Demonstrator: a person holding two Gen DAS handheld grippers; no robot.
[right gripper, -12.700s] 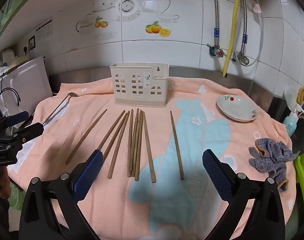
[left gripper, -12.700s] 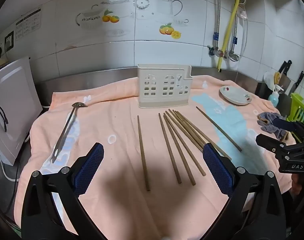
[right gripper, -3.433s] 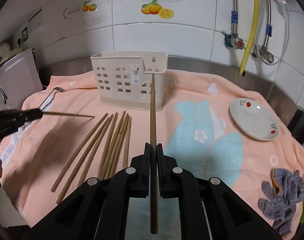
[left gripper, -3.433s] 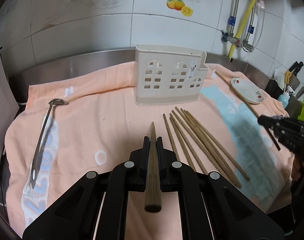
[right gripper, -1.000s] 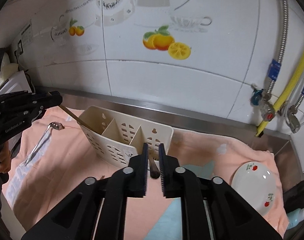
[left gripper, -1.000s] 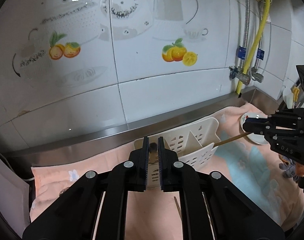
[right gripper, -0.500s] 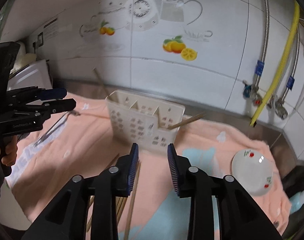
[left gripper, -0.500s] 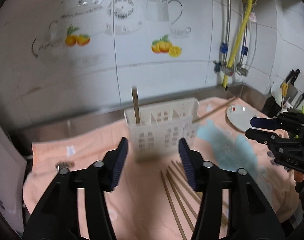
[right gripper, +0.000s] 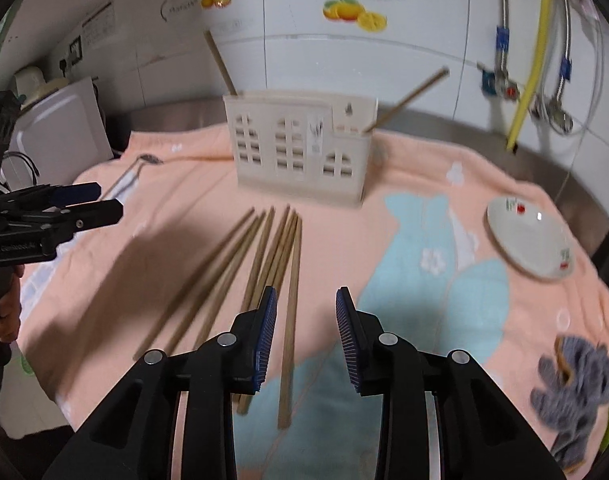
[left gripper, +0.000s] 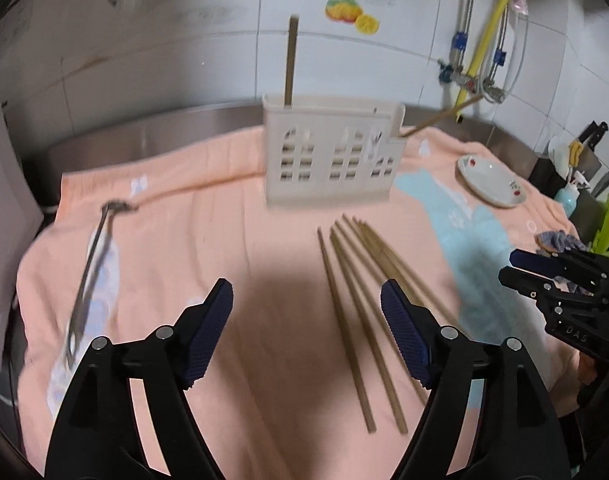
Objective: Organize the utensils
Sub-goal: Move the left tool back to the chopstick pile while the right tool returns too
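Peach-coloured towelling with pale blue cartoon prints (left gripper: 208,248) covers the tabletop, and on it stands a cream plastic utensil caddy with window-shaped cut-outs (left gripper: 330,160) at the far middle, in front of the white tiled wall. Two brown wooden chopsticks already stand in the caddy — one upright chopstick (left gripper: 290,64) in its left compartment, one leaning chopstick (right gripper: 404,98) tilted out to the right from the low right compartment. A loose bundle of wooden chopsticks (left gripper: 358,276) lies flat on the towel in front of the caddy, their far tips close together and their near ends fanned apart.

Over the near edge, the left hand-held gripper (left gripper: 306,330) hangs above bare towel just left of the bundle; its blue ribbed pads are spread wide and its jaws are opening, with nothing between them. The right hand-held gripper (right gripper: 306,338) is above the near ends of the bundle, its jaws parted a modest way and gripping nothing, though one chopstick on the towel shows through the gap below.

A long metal ladle (left gripper: 90,272) lies at the far left of the towel. A white plate with small red fruit marks (right gripper: 530,238) sits to the right, and a crumpled grey cloth (right gripper: 576,388) lies at the near right.
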